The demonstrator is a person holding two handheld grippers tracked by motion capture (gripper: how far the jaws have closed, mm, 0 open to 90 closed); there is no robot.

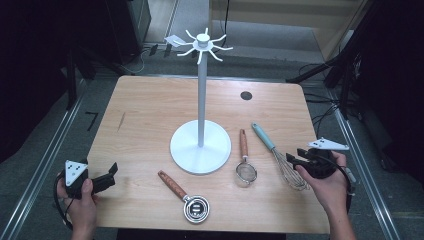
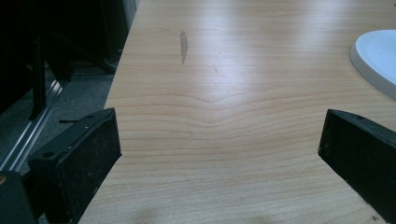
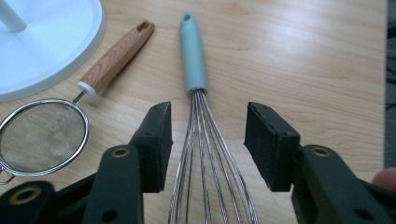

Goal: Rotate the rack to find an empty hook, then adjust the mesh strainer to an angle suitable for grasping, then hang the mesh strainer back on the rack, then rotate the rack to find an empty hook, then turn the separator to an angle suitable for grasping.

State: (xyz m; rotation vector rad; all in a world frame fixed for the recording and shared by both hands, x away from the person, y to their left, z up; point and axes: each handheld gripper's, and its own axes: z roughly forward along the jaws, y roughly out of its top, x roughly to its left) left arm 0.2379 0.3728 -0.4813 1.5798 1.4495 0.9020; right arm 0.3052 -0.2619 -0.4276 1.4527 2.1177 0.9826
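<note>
A white hook stand (image 1: 201, 100) rises from a round base (image 1: 200, 148) in the middle of the wooden table (image 1: 150, 120). In front of it lie a wooden-handled strainer (image 1: 245, 162), a teal-handled whisk (image 1: 280, 157) and a wooden-handled round utensil (image 1: 187, 200). My right gripper (image 1: 294, 161) is open at the whisk's wire end; in the right gripper view the wires (image 3: 205, 154) run between its jaws, apart from both. My left gripper (image 1: 111, 172) is open over the table's front left, jaws wide over bare wood (image 2: 215, 140).
The stand's base edge (image 2: 376, 60) shows at the right of the left gripper view. A small dark round spot (image 1: 245, 95) marks the table's far side. Dark stands and cables ring the table on the floor.
</note>
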